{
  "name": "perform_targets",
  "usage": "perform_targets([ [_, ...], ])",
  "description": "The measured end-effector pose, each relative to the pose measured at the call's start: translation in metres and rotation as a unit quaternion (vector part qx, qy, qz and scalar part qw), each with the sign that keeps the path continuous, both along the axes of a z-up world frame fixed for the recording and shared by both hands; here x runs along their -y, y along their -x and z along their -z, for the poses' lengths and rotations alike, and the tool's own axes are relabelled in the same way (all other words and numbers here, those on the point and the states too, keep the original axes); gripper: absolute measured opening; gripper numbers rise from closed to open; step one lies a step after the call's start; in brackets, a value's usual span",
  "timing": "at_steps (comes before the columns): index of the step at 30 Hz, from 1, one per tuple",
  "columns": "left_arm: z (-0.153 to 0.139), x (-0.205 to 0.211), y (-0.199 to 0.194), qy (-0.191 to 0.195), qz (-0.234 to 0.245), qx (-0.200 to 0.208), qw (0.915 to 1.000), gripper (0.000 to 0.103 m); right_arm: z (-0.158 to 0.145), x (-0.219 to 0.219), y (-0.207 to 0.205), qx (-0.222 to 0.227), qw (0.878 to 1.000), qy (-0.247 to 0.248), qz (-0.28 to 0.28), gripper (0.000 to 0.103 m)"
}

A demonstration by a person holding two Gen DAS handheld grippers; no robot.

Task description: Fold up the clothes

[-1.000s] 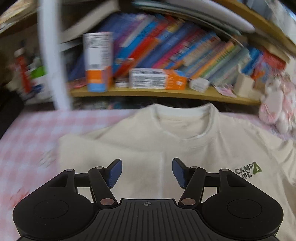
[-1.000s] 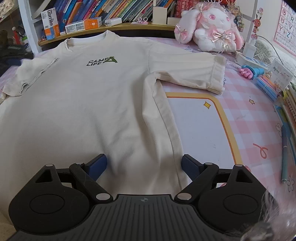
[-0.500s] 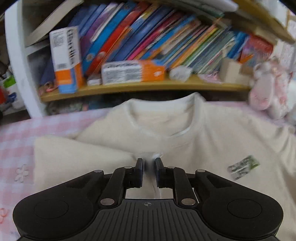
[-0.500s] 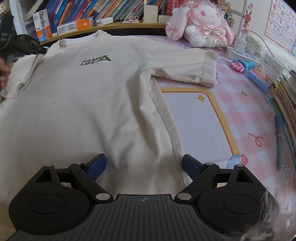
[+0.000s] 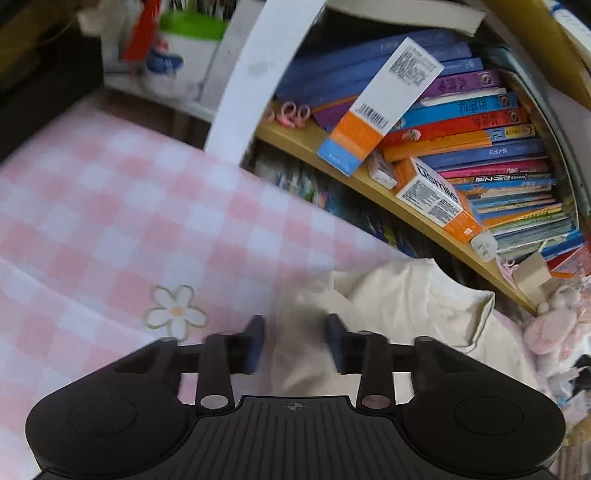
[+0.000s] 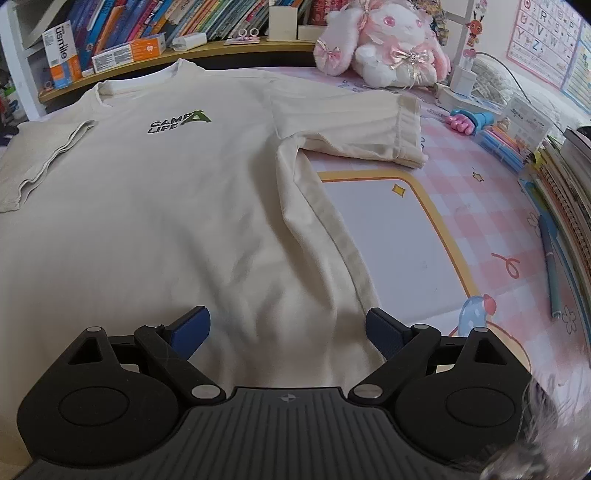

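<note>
Pink checked tablecloth: cream T-shirt, pens.

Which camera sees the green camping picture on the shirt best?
The right wrist view. The logo sits sharp and whole on the chest of the T-shirt. The left wrist view is blurry and shows only a bunched corner of cream cloth, no logo.

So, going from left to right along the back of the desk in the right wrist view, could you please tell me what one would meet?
Upright usmile box → usmile box lying flat → white charger → beige pen holder → pink plush bunny → white plug adapter → alphabet poster.
</note>
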State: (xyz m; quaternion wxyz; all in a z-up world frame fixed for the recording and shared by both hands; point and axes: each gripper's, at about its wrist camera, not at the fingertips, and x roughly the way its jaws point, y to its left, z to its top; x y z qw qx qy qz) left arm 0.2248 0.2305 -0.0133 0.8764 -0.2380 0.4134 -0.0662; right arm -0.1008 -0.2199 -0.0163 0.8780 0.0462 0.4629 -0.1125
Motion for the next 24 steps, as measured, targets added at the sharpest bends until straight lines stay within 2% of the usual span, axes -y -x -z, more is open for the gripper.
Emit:
perform_targets([
  [1, 0.003, -0.002, -0.003, 0.009, -0.001, 0.001, 1.0, 0.03, 0.0, -0.001, -0.001, -0.001, 1.0, 0.001, 0.003, 0.091],
  [3, 0.008, -0.007, -0.009, 0.027, -0.002, 0.002, 0.9996, 0.004, 0.0, -0.005, -0.002, -0.002, 1.0, 0.004, 0.01, 0.091],
  [4, 0.011, -0.009, -0.012, 0.036, -0.003, 0.002, 0.9993, 0.004, 0.0, -0.006, -0.001, -0.002, 1.0, 0.006, 0.012, 0.091],
  [6, 0.014, -0.014, -0.019, 0.03, 0.001, -0.003, 0.9996, 0.004, 0.0, -0.008, 0.0, 0.001, 1.0, 0.01, 0.015, 0.091],
  [9, 0.018, -0.022, -0.031, 0.02, 0.007, -0.011, 0.9997, 0.007, 0.002, -0.009, 0.002, 0.006, 1.0, 0.004, 0.024, 0.091],
  [11, 0.019, -0.026, -0.026, 0.031, 0.005, -0.01, 0.9995, 0.01, 0.002, -0.007, 0.003, 0.004, 0.999, -0.003, 0.036, 0.091],
  [16, 0.022, -0.037, -0.016, 0.057, 0.0, -0.007, 0.9983, 0.034, 0.001, -0.004, 0.001, -0.004, 0.999, -0.011, 0.043, 0.091],
  [18, 0.023, -0.042, -0.012, 0.068, -0.002, -0.006, 0.9977, 0.041, 0.001, -0.004, 0.001, -0.005, 0.999, -0.011, 0.044, 0.091],
  [19, 0.023, -0.04, -0.01, 0.067, 0.001, -0.004, 0.9978, 0.041, 0.001, -0.004, 0.001, -0.005, 0.999, -0.012, 0.045, 0.092],
  [20, 0.024, -0.038, -0.008, 0.065, 0.004, -0.001, 0.9979, 0.039, 0.002, -0.004, 0.001, -0.006, 0.999, -0.012, 0.045, 0.093],
  [21, 0.024, -0.036, -0.006, 0.064, 0.007, 0.001, 0.9979, 0.03, 0.002, -0.004, 0.0, -0.006, 0.999, -0.012, 0.045, 0.094],
  [22, 0.024, -0.032, -0.007, 0.052, 0.013, 0.0, 0.9986, 0.0, 0.002, -0.004, 0.0, -0.007, 0.999, -0.012, 0.045, 0.094],
  [24, 0.026, -0.03, -0.009, 0.029, 0.007, -0.006, 0.9995, 0.0, 0.002, -0.003, -0.002, -0.01, 0.999, -0.011, 0.042, 0.094],
])
